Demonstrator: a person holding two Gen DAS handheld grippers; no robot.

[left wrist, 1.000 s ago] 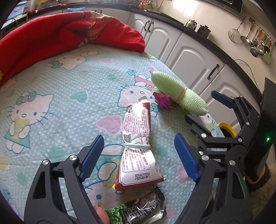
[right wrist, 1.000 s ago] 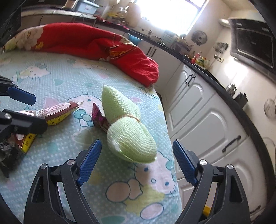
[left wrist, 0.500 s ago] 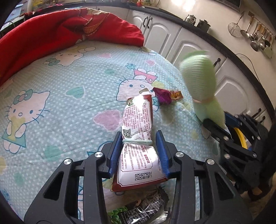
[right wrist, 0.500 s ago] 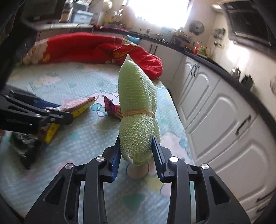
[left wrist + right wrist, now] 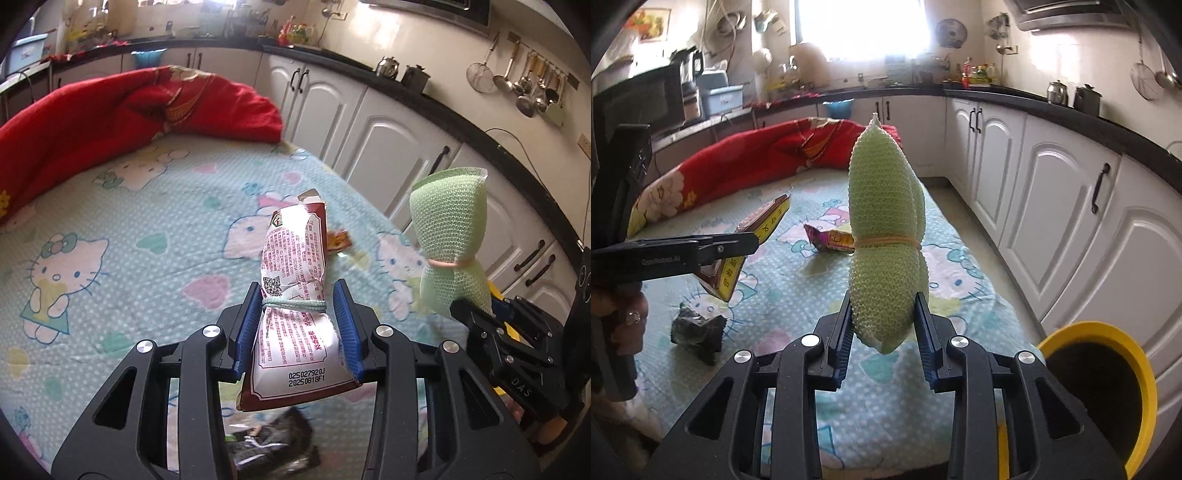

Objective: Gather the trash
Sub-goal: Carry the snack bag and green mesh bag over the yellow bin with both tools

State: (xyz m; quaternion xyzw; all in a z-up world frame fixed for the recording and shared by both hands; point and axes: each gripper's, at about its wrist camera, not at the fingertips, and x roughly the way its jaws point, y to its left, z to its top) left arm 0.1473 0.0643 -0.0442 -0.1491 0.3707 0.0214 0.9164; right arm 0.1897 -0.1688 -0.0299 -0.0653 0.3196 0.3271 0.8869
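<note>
My left gripper (image 5: 297, 328) is shut on a red and white snack packet (image 5: 295, 295) tied with a green band and holds it above the bed. It also shows in the right wrist view (image 5: 753, 236). My right gripper (image 5: 882, 332) is shut on a green foam net bundle (image 5: 884, 240) with a rubber band, held upright above the bed. The bundle shows in the left wrist view (image 5: 448, 240). A purple candy wrapper (image 5: 831, 240) and a black wrapper (image 5: 696, 330) lie on the Hello Kitty sheet (image 5: 110, 229).
A yellow-rimmed bin (image 5: 1108, 387) stands on the floor at the bed's right edge. A red blanket (image 5: 92, 118) is heaped at the far end. White kitchen cabinets (image 5: 1052, 192) run along the right side.
Both grippers have lifted their items higher off the bed. The packet has left the sheet. The yellow bin has come into the right wrist view.
</note>
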